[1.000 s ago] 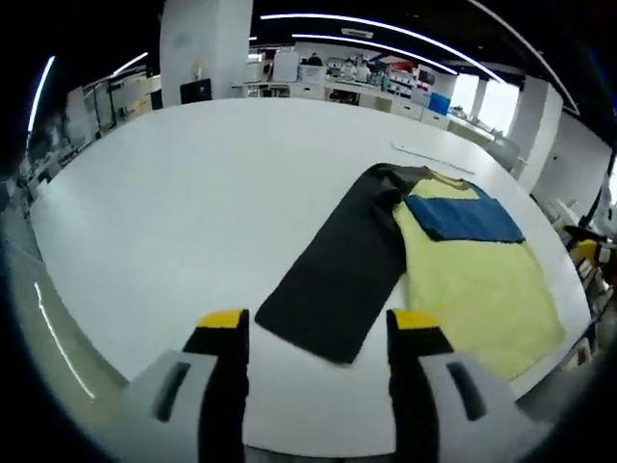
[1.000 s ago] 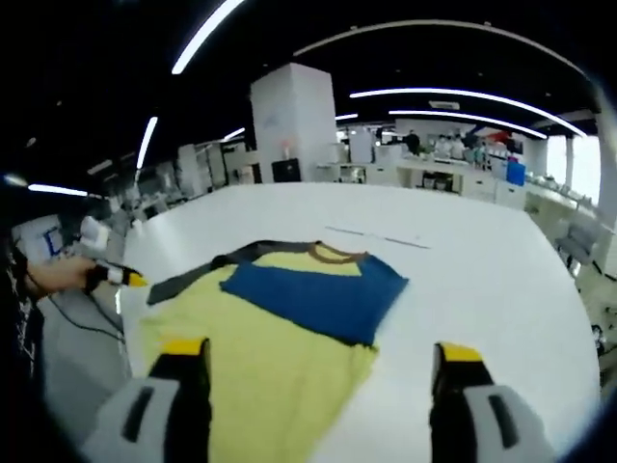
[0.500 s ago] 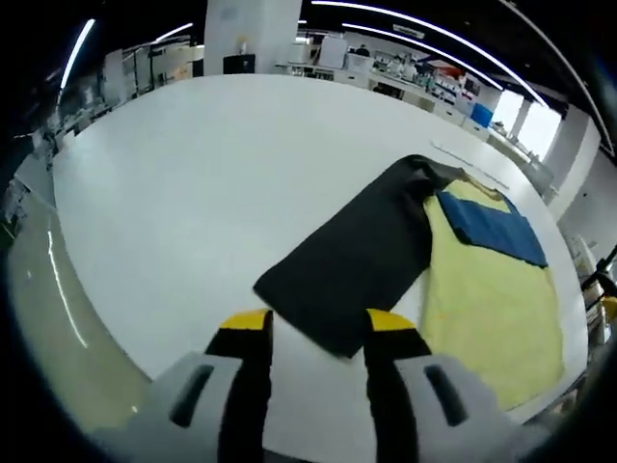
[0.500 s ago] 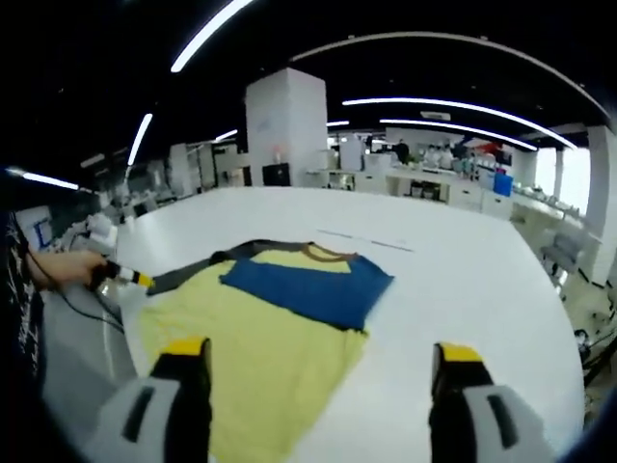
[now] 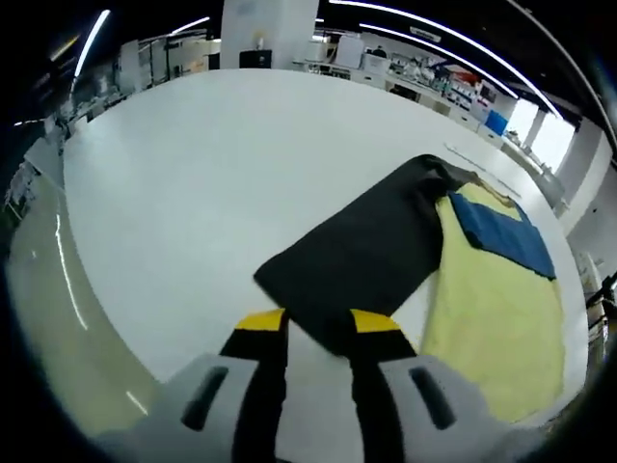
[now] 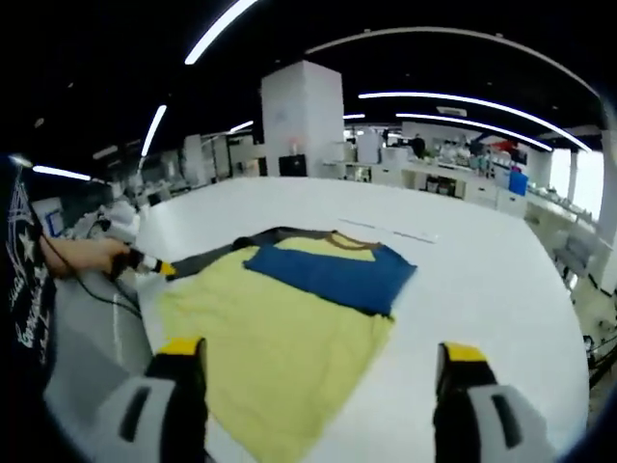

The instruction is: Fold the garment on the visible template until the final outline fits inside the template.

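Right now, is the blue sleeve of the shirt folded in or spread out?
Folded in. The blue sleeve lies across the yellow body of the shirt, while the dark sleeve lies spread out flat on the white table.

You get bright, even light from long ceiling strips [image 6: 231, 24] — they glare white. Your white table [image 5: 193, 164] looks nearly shadowless. Fisheye bending curves every edge, and the near grippers are soft — slightly blurred.

A big white table [image 5: 193, 164] held the clothes. A yellow shirt [image 6: 280, 357] lay flat on it, with a blue part [image 6: 333, 275] folded over the top and a dark sleeve [image 5: 357, 265] spread out beside it on the white.
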{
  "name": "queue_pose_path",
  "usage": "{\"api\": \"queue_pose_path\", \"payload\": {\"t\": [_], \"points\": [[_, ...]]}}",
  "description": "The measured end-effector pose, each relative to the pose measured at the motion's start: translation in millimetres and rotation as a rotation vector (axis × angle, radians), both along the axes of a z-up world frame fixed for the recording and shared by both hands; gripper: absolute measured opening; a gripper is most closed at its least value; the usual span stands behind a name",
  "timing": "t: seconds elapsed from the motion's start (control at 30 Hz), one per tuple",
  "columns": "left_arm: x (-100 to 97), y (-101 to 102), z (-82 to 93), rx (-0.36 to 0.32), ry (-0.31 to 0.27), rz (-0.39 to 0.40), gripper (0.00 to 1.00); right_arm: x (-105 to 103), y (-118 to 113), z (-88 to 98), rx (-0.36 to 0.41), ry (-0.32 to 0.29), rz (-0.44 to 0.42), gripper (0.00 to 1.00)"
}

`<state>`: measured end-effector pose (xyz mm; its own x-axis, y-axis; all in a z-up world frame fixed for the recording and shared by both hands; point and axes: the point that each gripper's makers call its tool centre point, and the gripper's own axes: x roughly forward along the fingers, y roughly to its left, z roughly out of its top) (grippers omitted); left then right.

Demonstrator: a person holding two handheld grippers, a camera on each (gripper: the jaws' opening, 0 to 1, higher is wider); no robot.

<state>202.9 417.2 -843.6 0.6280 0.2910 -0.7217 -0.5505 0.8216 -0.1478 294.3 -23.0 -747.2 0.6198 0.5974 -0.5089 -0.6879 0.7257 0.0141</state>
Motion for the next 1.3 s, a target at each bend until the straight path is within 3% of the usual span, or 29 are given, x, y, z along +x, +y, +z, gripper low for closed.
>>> {"api": "queue_pose_path", "payload": {"t": [0.1, 0.27, 0.37, 0.57, 0.73, 0.87, 1.0, 1.13, 1.3], "points": [[2.8, 4.2, -0.3, 0.017, 0.004, 0.035, 0.17, 1.9, -2.1, -2.2, -0.037, -0.013, -0.007, 1.00], [3.4, 3.1, -2.3, 0.054, 0.064, 0.056, 0.15, 4.9, -4.8, -1.7, -0.073, -0.032, -0.026, 1.00], [2.6, 9.0, -2.8, 0.031, 0.062, 0.104, 0.14, 5.1, -4.0, 0.2, -0.057, -0.034, -0.036, 0.99], [2.4, 21.1, -4.0, 0.023, 0.058, 0.111, 0.06, 3.3, -4.0, -1.8, 0.012, 0.001, -0.068, 0.96], [10.1, 27.4, -5.0, -0.002, 0.065, 0.087, 0.02, -2.0, 0.5, -10.0, -0.072, -0.007, -0.020, 0.99], [20.0, 52.4, -3.2, 0.004, 0.045, 0.050, 0.01, -2.6, 4.1, -6.5, -0.028, 0.003, -0.022, 1.00], [21.5, 51.9, 9.4, 0.041, 0.043, 0.002, 0.01, -0.4, 1.8, -2.0, 0.019, 0.007, -0.043, 1.00], [29.5, 83.5, 6.2, 0.063, 0.046, -0.058, 0.01, 1.0, -1.4, -4.4, 0.009, 0.020, -0.059, 1.00], [29.5, 81.6, 17.1, 0.095, 0.052, -0.115, 0.01, 1.7, 2.1, -1.1, 0.013, 0.013, -0.056, 1.00]]}}
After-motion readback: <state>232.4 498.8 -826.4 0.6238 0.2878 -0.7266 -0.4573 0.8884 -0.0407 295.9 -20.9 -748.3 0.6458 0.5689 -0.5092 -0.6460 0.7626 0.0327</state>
